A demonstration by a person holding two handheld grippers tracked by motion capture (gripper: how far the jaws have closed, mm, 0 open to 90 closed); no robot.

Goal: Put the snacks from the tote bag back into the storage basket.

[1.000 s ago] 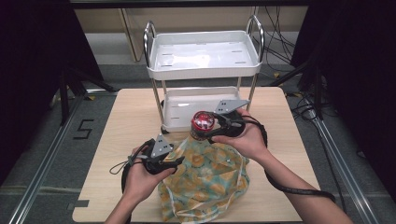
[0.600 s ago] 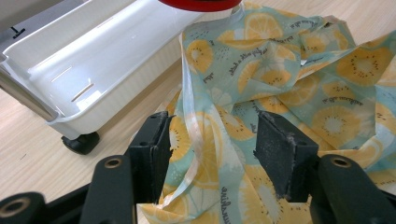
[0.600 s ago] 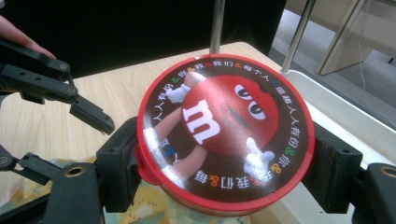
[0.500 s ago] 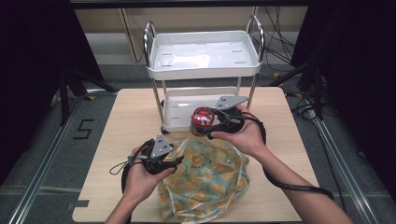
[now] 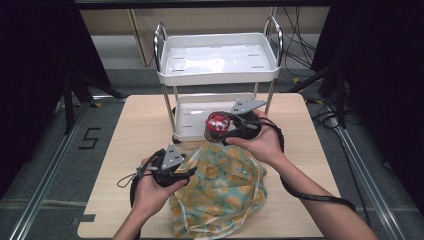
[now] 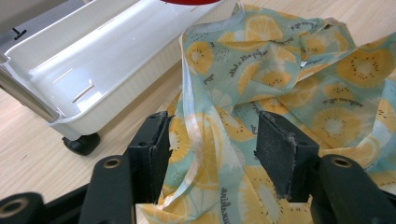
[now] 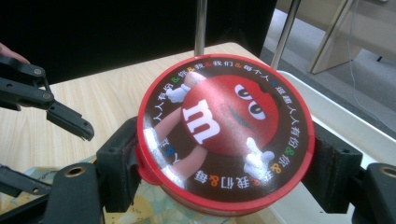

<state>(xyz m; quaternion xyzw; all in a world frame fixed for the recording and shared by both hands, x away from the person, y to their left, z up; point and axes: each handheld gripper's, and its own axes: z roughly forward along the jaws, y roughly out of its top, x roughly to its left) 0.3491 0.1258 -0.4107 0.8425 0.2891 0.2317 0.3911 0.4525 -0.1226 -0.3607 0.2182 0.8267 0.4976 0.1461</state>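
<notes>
My right gripper (image 7: 224,163) clamps the rigid, smooth-sided, slip-prone candy jar (image 7: 224,133) below its red lid, while my left gripper (image 6: 212,144) loosely straddles the limp fruit-print bag (image 6: 289,79), best pinched at its rim.

Ahead of you, the white cart (image 5: 218,65) blocks the bench's (image 5: 125,145) far middle. To your left and right, bare bench lies open. The fruit-print bag (image 5: 220,195) covers the near centre.
</notes>
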